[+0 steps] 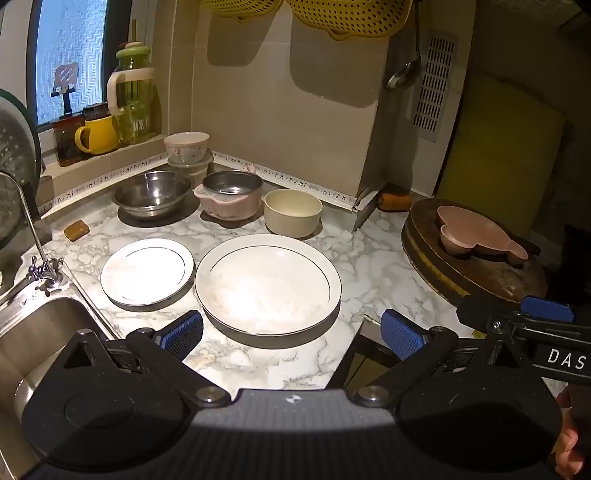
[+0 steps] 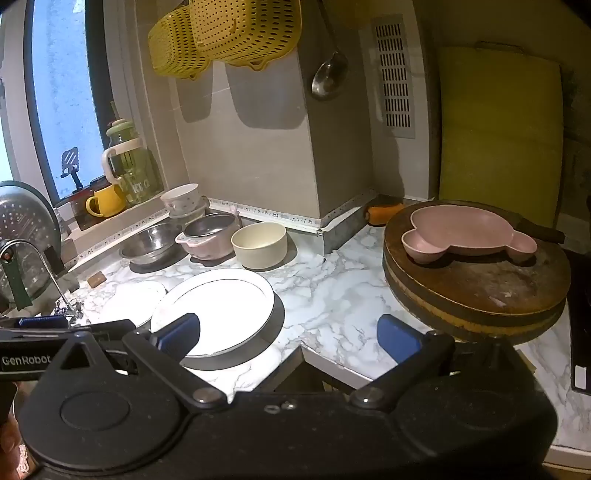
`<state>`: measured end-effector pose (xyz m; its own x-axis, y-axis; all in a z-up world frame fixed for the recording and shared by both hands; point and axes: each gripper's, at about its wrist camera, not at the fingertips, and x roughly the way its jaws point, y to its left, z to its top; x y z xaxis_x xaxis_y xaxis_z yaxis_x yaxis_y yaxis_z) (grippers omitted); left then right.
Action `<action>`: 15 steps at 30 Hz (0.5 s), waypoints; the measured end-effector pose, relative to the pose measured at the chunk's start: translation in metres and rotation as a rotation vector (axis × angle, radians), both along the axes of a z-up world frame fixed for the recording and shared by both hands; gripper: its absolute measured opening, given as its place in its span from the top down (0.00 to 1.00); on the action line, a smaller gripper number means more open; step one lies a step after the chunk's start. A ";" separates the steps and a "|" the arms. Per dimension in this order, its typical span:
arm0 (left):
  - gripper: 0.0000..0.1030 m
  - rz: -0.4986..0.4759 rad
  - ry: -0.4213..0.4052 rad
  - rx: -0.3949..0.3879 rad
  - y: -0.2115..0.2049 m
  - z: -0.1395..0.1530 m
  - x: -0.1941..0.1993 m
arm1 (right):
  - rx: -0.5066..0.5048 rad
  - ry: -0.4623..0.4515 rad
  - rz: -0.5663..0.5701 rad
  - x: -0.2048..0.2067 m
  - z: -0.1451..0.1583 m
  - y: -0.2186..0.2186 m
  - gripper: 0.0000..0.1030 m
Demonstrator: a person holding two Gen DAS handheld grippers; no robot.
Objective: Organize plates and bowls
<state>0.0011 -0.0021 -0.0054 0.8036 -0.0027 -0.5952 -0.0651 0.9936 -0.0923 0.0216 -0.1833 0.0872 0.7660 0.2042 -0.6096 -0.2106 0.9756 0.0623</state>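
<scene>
A large white plate [image 1: 267,282] and a smaller white plate [image 1: 147,271] lie side by side on the marble counter [image 1: 373,273]. Behind them stand a steel bowl [image 1: 153,192], a pink pot [image 1: 229,195], a cream bowl [image 1: 293,212] and stacked bowls [image 1: 186,147]. A pink bear-shaped dish [image 2: 467,230] sits on a round wooden board [image 2: 476,280]. My left gripper [image 1: 291,334] is open and empty, just in front of the large plate [image 2: 218,310]. My right gripper [image 2: 288,338] is open and empty, over the counter's front edge between plate and board.
A steel sink [image 1: 33,332] with a tap [image 1: 40,258] lies at the left. A yellow mug [image 1: 96,134] and green jug [image 1: 135,96] stand on the window sill. Yellow colanders [image 2: 225,33] and a ladle [image 2: 328,77] hang on the wall. A yellow board [image 2: 498,136] leans at the right.
</scene>
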 end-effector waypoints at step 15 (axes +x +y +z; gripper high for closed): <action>0.00 -0.001 0.010 -0.033 0.008 0.006 -0.003 | 0.012 0.001 -0.001 -0.002 -0.003 -0.003 0.00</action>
<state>-0.0017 0.0055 0.0004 0.7975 -0.0231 -0.6029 -0.0655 0.9900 -0.1246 0.0195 -0.1861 0.0846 0.7659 0.2105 -0.6075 -0.2092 0.9751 0.0741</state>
